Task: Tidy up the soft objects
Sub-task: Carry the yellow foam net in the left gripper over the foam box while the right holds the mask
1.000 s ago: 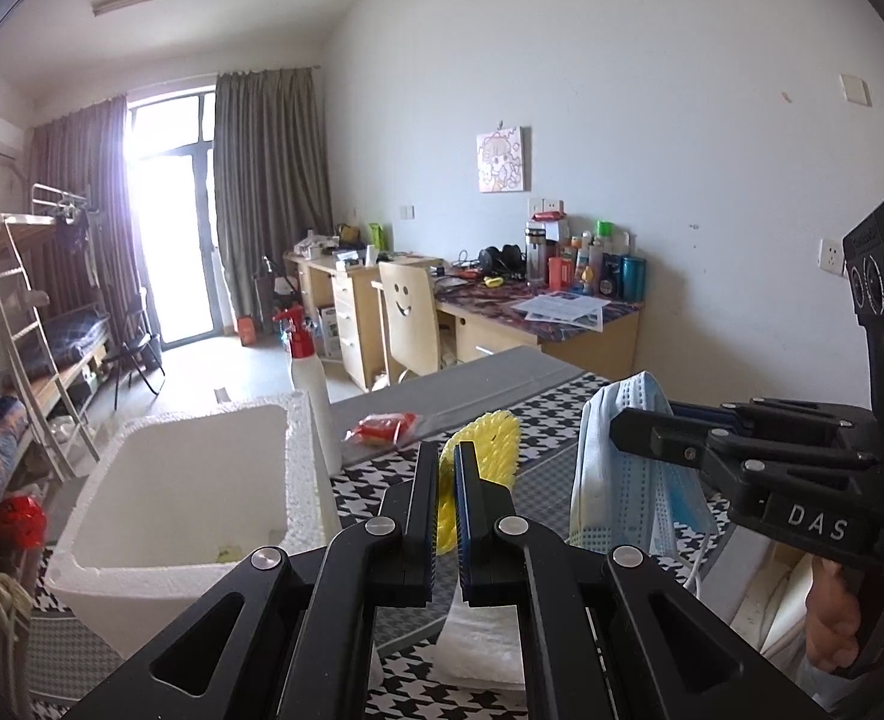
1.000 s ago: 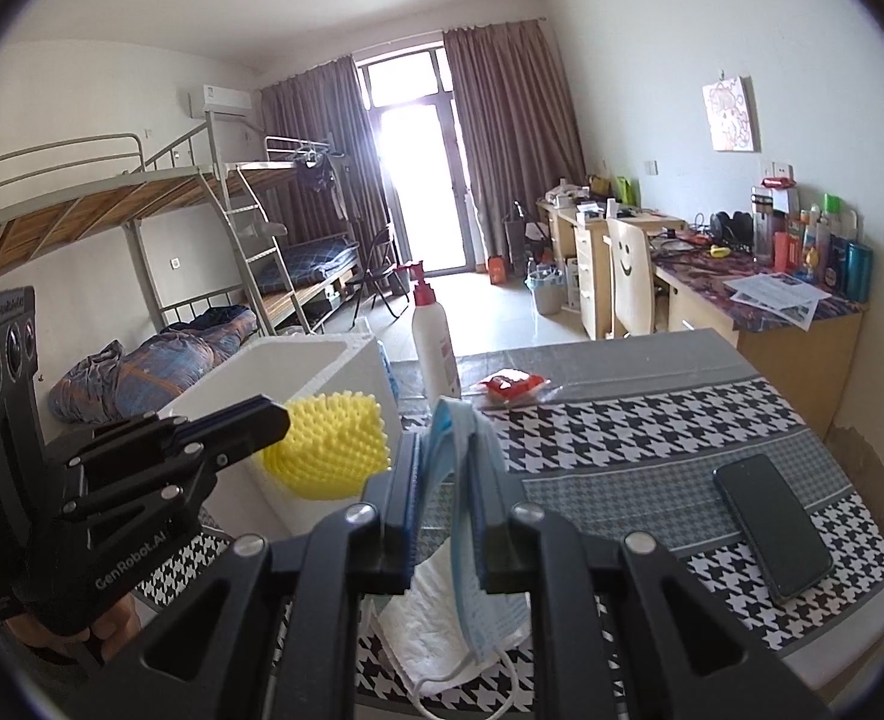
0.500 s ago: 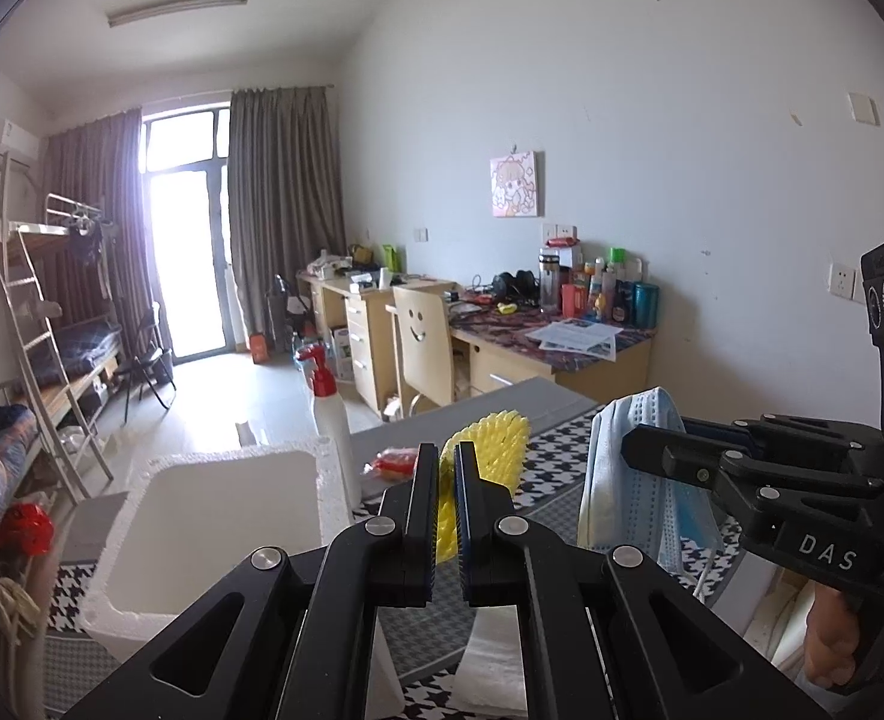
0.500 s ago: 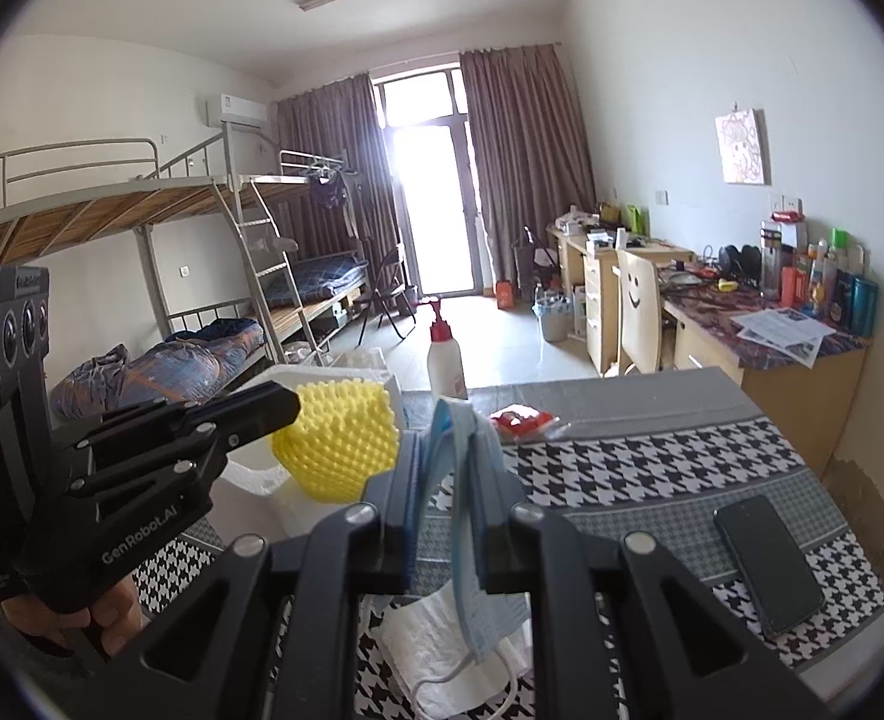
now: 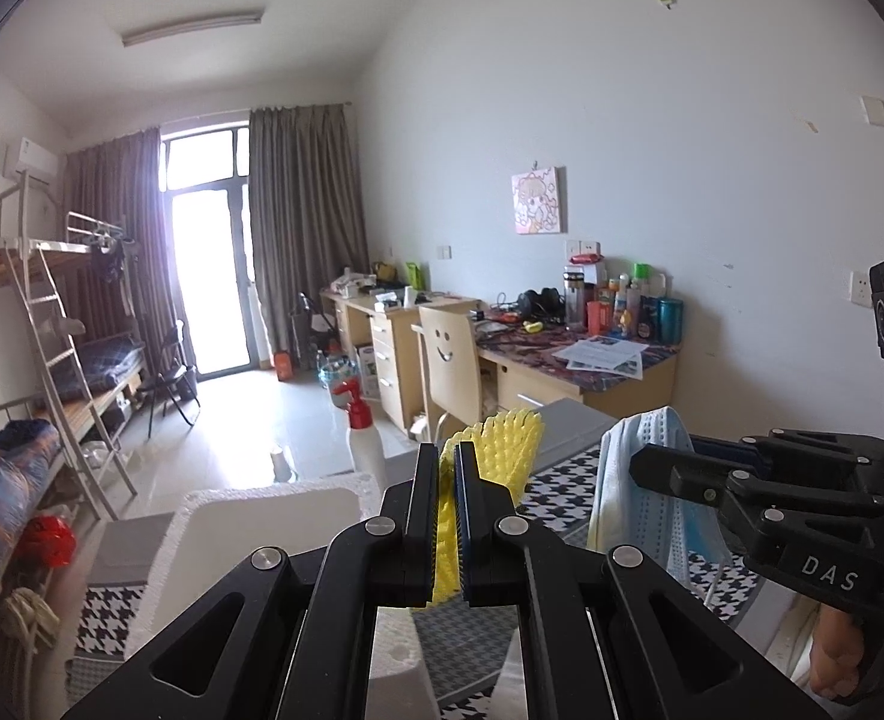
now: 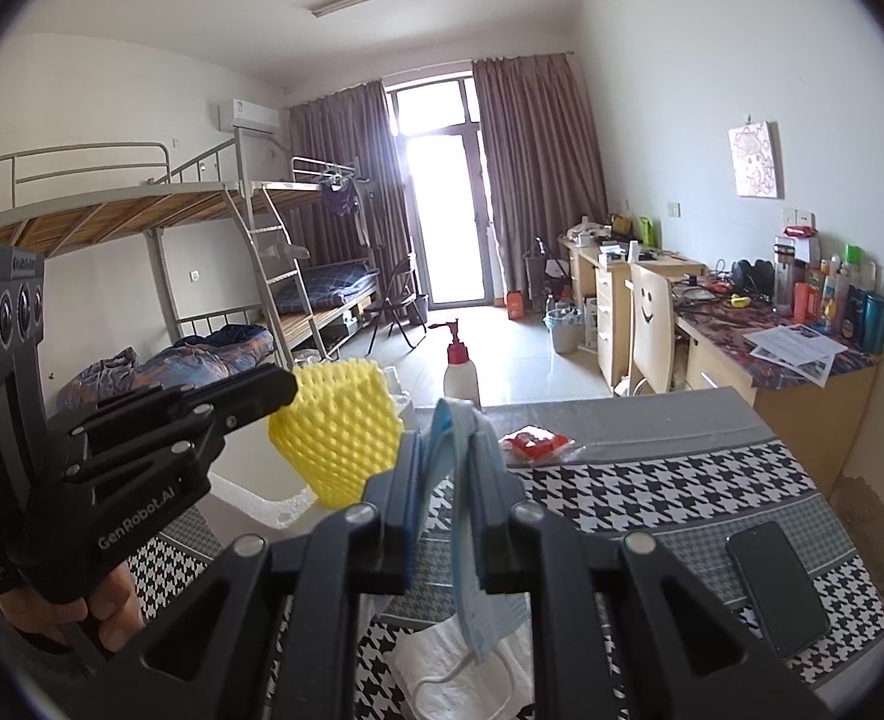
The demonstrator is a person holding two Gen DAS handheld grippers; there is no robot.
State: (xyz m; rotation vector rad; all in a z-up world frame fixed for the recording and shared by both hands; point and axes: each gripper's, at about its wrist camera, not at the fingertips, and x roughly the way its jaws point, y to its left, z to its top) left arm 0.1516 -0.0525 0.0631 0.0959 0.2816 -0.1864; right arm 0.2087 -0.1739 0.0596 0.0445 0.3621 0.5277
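1. I have both loads lifted clear of the table: my left gripper (image 5: 446,516) is clenched on the yellow foam sponge (image 5: 505,450) at frame centre, and my right gripper (image 6: 445,504) is clamped on the blue face mask (image 6: 472,540).
2. I judge this the carry step; next, both go over the white foam box (image 5: 249,516) at lower left, then let go.
3. Just beyond the box, a red-capped pump bottle (image 5: 365,450) could get knocked.
4. A phone (image 6: 778,588) and a red packet (image 6: 535,441) lie aside on the checked cloth.

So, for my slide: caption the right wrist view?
Right gripper lifts blue mask; left gripper holds yellow sponge.
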